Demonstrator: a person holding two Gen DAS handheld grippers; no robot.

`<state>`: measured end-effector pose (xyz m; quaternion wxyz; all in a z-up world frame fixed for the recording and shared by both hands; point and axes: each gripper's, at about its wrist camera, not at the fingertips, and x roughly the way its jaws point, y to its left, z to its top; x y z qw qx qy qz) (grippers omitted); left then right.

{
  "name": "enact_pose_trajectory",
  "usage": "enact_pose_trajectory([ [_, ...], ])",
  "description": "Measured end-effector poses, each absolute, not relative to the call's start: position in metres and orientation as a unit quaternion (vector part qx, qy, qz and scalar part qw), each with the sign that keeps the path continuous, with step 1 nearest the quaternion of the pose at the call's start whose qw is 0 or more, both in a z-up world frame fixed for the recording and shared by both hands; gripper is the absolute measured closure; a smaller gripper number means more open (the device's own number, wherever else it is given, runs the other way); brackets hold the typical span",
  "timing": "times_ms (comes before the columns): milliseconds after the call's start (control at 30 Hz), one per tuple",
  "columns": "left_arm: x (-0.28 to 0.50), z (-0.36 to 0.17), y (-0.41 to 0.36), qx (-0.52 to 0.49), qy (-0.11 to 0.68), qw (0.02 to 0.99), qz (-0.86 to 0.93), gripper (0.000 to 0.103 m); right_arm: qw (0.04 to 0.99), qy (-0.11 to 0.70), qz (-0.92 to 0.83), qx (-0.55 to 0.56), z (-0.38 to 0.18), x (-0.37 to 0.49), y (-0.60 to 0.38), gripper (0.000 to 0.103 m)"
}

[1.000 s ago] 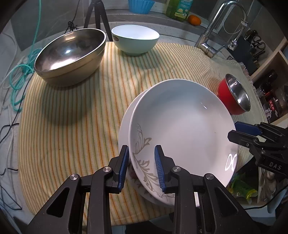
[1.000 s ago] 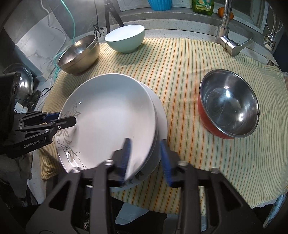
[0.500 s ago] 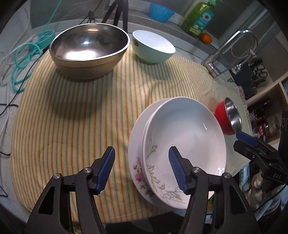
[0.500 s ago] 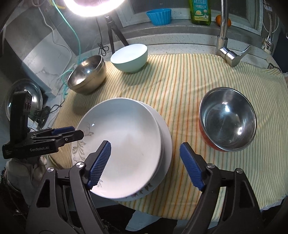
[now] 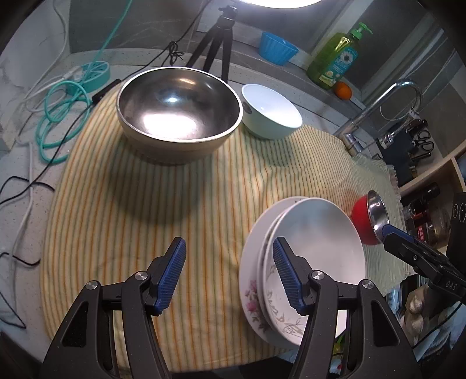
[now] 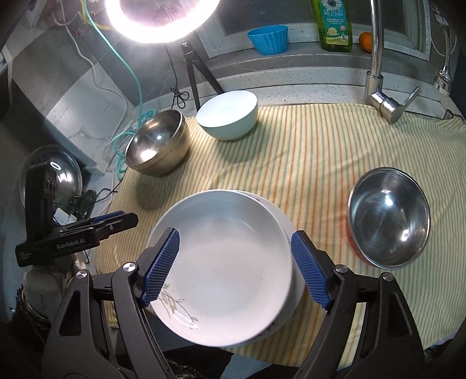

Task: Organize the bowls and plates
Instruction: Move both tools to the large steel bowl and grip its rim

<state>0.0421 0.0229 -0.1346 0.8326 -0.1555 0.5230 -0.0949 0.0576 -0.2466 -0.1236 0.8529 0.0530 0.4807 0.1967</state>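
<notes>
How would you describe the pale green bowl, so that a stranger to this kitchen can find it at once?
Start at the striped cloth that covers the counter and go to its far edge, just in front of the tripod. There the pale green bowl stands upright beside the large steel bowl. It alone is pale green outside and white inside.

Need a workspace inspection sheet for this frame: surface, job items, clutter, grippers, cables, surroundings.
Surface: striped cloth over the counter, a few wrinkles.
Job's things: top plate stacked on floral plate at the near edge, overhanging it; large steel bowl; white bowl; red steel-lined bowl.
Clutter: nothing seen on the cloth.
Grippers: left gripper open, holding nothing; right gripper open above the plates, pads clear of the rims.
Cables: teal cable coiled left of the cloth; black and white leads nearby.
Surroundings: faucet, soap bottle, blue cup, orange, ring light on tripod.
</notes>
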Motion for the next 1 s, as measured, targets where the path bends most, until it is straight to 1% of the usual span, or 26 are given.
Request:
enact_pose_trajectory([
  [300, 0.057, -0.126, 0.057, -0.162, 0.504, 0.845, -0.076, 0.042, 0.85, 0.474, 0.22, 0.071, -0.118, 0.072, -0.218, 0.021],
  [700, 0.094, -0.123, 0.115, -0.216, 0.481, 0.848, -0.058, 0.042, 0.837, 0.478, 0.247, 0.1, -0.119, 0.112, -0.174, 0.022],
  [900, 0.113, -0.13, 0.131, -0.24, 0.477, 0.844, -0.058, 0.044, 0.825, 0.49, 0.257, 0.113, -0.126, 0.136, -0.151, 0.032],
  [967, 0.121, -0.134, 0.135, -0.253, 0.478, 0.839, -0.06, 0.047, 0.82, 0.497, 0.259, 0.117, -0.13, 0.144, -0.145, 0.035],
  [1000, 0.123, -0.136, 0.137, -0.257, 0.479, 0.837, -0.06, 0.048, 0.817, 0.5, 0.26, 0.12, -0.132, 0.148, -0.143, 0.038],
])
